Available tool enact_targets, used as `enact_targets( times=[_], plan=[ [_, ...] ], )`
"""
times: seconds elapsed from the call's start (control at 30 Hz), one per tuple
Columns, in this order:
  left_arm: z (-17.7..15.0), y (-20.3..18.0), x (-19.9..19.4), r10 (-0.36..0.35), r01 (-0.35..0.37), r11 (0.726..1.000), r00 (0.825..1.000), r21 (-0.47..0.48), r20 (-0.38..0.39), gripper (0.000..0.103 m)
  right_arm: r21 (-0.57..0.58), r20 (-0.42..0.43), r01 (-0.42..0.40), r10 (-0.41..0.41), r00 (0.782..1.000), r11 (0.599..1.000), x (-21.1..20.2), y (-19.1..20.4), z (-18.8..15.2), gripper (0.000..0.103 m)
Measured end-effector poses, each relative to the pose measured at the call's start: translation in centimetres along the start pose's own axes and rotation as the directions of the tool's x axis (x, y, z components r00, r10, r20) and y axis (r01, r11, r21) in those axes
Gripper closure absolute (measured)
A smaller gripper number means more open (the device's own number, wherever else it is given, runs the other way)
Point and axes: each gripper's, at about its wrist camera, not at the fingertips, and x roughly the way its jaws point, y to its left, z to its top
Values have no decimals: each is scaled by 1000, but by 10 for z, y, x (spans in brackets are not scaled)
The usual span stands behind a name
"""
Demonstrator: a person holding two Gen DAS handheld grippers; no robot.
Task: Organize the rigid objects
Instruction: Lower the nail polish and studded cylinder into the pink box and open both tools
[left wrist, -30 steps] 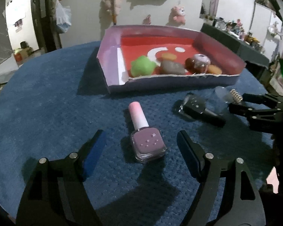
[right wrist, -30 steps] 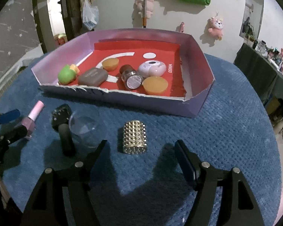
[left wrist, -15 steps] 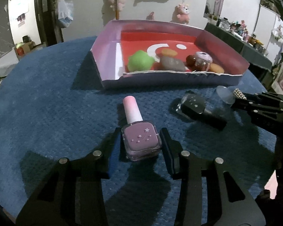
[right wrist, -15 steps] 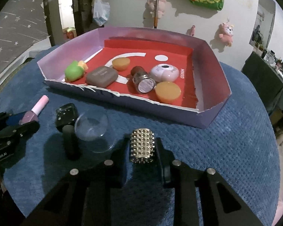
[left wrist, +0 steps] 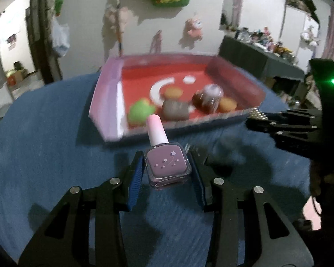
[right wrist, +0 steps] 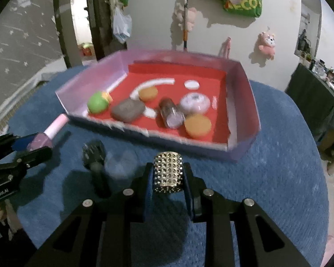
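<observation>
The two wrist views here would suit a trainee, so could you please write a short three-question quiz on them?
1. True or false: the left gripper is shut on the nail polish bottle.
2. What does the right gripper hold? A) an orange disc B) the studded metal cylinder C) the green toy
3. Fill in: the box with the red floor stands on a ____ cloth.

Key: 1 true. 2 B. 3 blue.
</observation>
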Motion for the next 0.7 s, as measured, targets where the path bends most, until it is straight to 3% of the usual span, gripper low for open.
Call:
enact_targets(
  times=[0.17, 0.33, 0.5, 0.7],
  plan=[
    [56, 6, 22, -48, 49, 997, 999, 55, -10, 65, -47, 5, -35, 35, 999, 998, 8, -2, 52, 76],
    [102, 18, 74, -82, 89, 995, 989, 51, -121, 65, -63, -61, -74, 70, 996, 995, 46, -9, 100, 76],
    [124, 24, 122, -51, 71, 994, 976, 88, -212, 65, -95, -155, -73, 58, 986, 993, 93, -12, 133, 76],
    [130, 33, 162, -40, 72, 993, 949, 90, -314, 65, -113, -276, -86, 52, 960, 990, 138, -19, 142, 76]
  ],
)
